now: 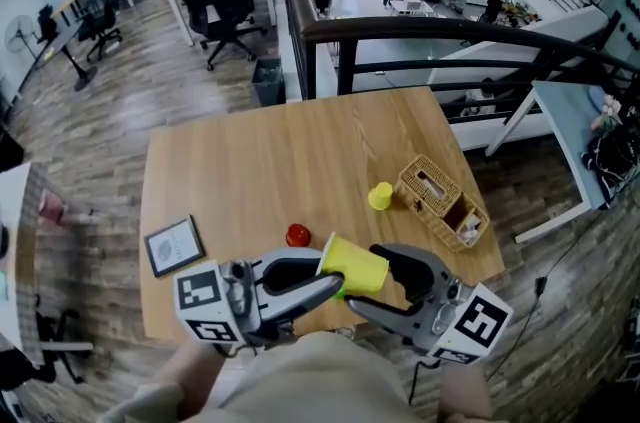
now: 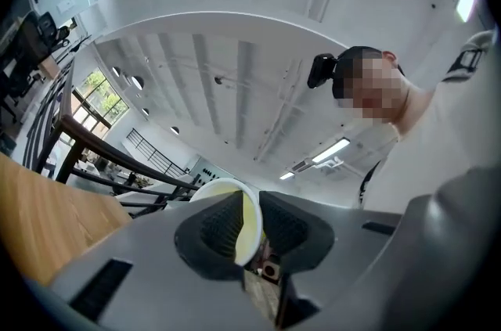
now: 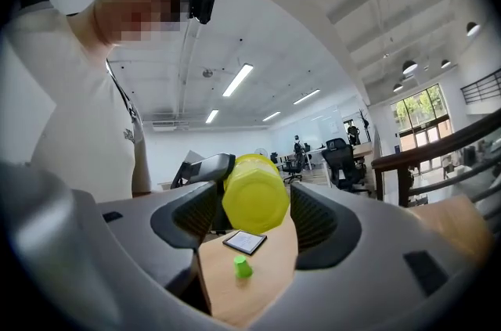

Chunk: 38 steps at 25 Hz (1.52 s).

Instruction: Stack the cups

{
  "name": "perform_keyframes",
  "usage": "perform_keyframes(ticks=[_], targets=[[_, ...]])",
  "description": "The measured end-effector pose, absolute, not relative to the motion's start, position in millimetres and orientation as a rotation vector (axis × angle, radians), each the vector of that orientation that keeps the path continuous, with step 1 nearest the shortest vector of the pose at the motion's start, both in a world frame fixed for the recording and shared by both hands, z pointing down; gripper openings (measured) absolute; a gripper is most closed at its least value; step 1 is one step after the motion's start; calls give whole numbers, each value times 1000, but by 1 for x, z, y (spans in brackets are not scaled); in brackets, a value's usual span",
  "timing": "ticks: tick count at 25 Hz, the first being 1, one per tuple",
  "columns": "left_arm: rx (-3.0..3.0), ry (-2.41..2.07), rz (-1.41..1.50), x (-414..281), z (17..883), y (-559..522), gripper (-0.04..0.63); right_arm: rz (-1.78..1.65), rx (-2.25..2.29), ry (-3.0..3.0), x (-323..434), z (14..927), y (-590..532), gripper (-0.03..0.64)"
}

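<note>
Grips the large yellow cup (image 1: 355,266) by its wall with the left gripper (image 1: 328,273), jaws drawn narrow, one pad inside the mouth and one outside. Holds it on its side in the air above the near edge of the wooden table (image 1: 260,151), mouth toward the left gripper and base toward the right one. Shows the right gripper (image 3: 256,216) with jaws spread wide, flanking the cup's base without pinching it.

Leaves three smaller cups down on the tabletop: a small yellow cup (image 1: 380,197) just beside a wicker basket (image 1: 441,201) toward the right edge, a small red cup (image 1: 298,234) close behind the raised cup, and a small green cup (image 3: 243,267), seen only from the right gripper view, near a dark-framed card (image 1: 174,245) at the table's left corner. Stands well apart, each of them, from the cup in the air.
</note>
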<state>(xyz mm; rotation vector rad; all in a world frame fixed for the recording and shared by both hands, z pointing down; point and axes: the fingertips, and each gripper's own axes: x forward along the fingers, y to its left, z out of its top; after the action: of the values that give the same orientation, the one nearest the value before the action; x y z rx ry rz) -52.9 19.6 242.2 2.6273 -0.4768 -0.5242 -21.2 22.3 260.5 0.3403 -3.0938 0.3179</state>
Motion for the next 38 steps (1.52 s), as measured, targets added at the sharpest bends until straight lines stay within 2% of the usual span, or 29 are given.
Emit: perform_keyframes(ticks=[4, 11, 17, 22, 28, 38], targets=[[2591, -416, -544, -52, 247, 23, 78, 363, 350, -3109, -20, 264, 22, 270], [2652, -494, -429, -51, 262, 17, 81, 354, 414, -3018, -18, 276, 14, 264], [2689, -627, -336, -52, 270, 5, 89, 492, 553, -3006, 5, 272, -9, 264], [2711, -697, -232, -58, 286, 0, 87, 347, 673, -2836, 31, 286, -31, 264], [2725, -820, -82, -60, 313, -11, 57, 249, 652, -2528, 50, 336, -51, 264], [2734, -919, 151, -50, 367, -19, 51, 232, 632, -2050, 79, 450, -64, 264]])
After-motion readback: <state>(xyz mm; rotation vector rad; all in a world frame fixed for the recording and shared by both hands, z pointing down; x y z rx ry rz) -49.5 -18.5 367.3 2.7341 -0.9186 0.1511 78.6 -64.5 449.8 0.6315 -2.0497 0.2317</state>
